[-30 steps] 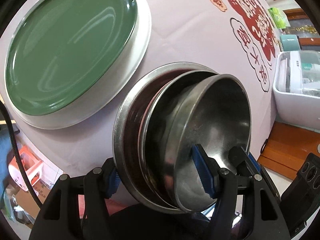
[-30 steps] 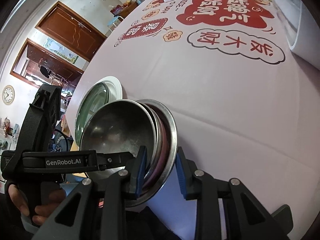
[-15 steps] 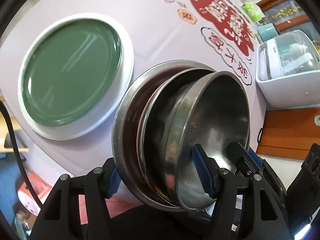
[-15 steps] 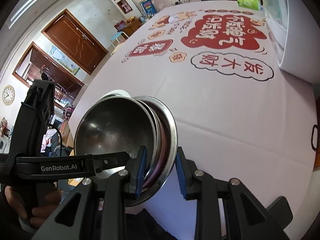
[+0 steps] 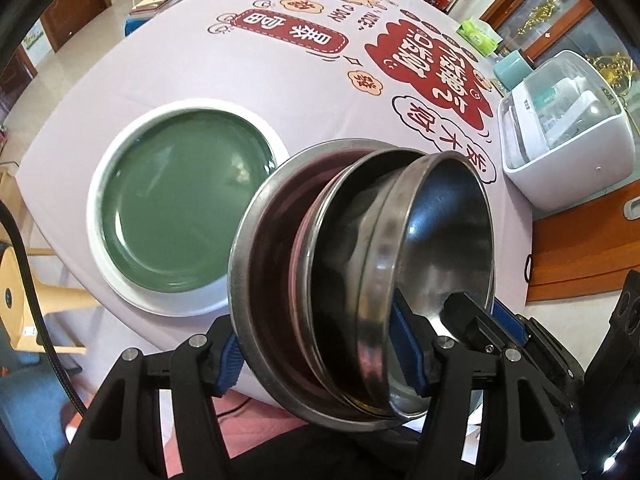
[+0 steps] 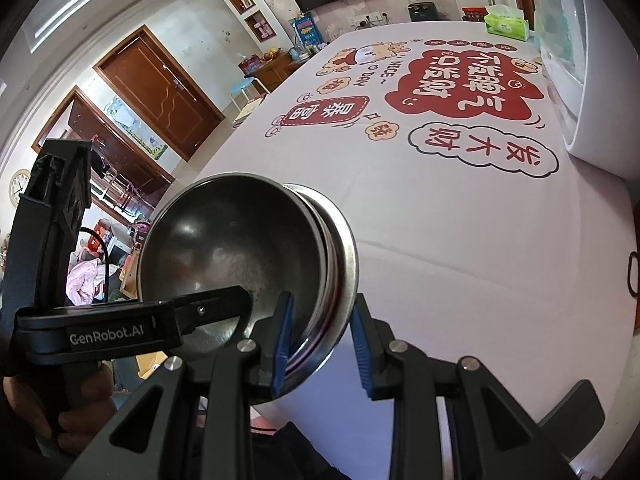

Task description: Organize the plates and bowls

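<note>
Both grippers hold the nested steel bowls aloft above the table, tilted on edge, mouths facing rightward; left gripper half-wide, right gripper narrowly clamping rims.

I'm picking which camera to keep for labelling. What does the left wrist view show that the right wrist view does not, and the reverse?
Only the left wrist view: the green plate nested on a white plate on the tablecloth, and the left gripper astride the stack.

Only the right wrist view: a wall clock, wooden doors, a hand on the left tool.

Both: the tilted stack of steel bowls, the printed tablecloth, the green tissue box.
</note>
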A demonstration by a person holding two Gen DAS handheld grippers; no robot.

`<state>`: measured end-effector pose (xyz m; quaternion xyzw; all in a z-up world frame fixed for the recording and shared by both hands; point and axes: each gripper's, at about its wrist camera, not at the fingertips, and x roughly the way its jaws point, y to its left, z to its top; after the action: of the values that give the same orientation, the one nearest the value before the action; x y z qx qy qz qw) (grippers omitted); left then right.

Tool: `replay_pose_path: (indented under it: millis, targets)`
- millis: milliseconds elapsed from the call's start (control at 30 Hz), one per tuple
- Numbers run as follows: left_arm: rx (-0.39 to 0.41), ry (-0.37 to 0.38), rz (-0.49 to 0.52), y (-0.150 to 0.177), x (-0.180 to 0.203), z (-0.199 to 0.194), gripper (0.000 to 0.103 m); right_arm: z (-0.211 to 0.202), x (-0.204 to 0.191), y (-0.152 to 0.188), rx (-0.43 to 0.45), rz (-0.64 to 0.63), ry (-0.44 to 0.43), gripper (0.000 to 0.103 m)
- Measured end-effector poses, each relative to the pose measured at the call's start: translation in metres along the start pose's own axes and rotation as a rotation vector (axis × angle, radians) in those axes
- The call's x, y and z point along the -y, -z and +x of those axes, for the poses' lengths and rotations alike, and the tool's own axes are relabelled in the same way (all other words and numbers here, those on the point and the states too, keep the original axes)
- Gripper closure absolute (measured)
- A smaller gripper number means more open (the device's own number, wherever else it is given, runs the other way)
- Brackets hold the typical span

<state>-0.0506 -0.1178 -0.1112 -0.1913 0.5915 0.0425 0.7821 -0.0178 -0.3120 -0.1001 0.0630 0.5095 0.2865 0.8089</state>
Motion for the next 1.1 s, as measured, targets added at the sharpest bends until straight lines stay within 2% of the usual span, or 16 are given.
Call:
replay_pose_path:
  millis: [533,900,1100]
  targets:
    - [0.015,-0.042,0.044,-0.014,-0.055,-0.016,0.042,0.032,-0.054,-0.002,0.002,0.028,-0.022,0.075]
    - [-0.032,-0.036,0.076,-0.034,-0.095,-0.012,0.042,0.060,-0.084,-0.004,-0.003,0.090,0.002,0.075]
    - [-0.078,-0.006,0.113,-0.049,-0.113,-0.001,0.042,0.071,-0.095,-0.002,0.009,0.149,0.029,0.075]
